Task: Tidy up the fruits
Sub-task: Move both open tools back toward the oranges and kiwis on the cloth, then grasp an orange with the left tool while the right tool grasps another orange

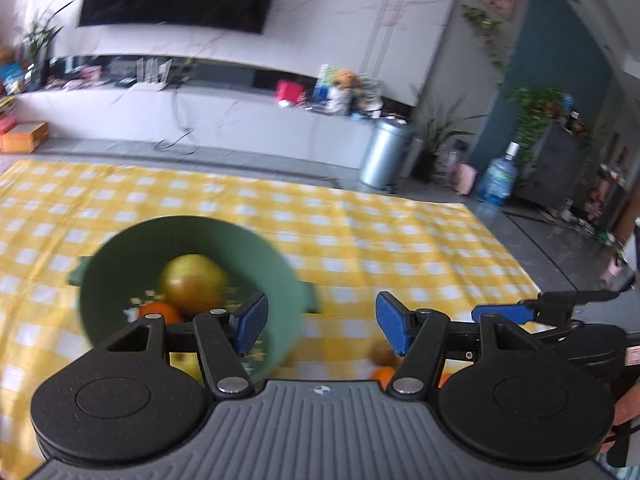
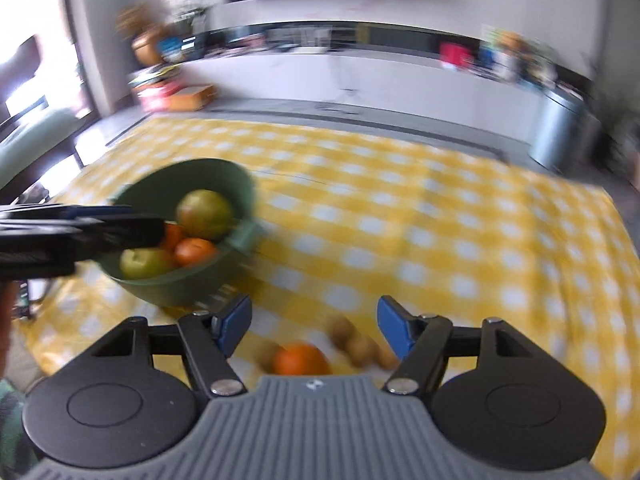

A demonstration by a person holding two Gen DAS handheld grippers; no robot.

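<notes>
A green bowl [image 1: 248, 248] with side handles sits on the yellow checked cloth [image 1: 400, 240]. It holds a yellow-green apple [image 1: 194, 286] and an orange [image 1: 160, 312]. The right wrist view shows the bowl [image 2: 224, 176] with two greenish apples [image 2: 204, 214] and two oranges [image 2: 194, 250]. My left gripper [image 1: 318, 326] is open and empty, right of the bowl. My right gripper [image 2: 314, 326] is open and empty above a loose orange [image 2: 300, 358] and several small brown fruits [image 2: 360, 346] on the cloth. The left gripper also shows at the left edge [image 2: 80, 228], over the bowl.
The cloth's far edge meets a grey floor. Beyond stand a white TV cabinet [image 1: 240, 112], a metal bin [image 1: 386, 152], a water bottle [image 1: 498, 180] and potted plants. A green chair [image 2: 36, 140] stands at the left of the table.
</notes>
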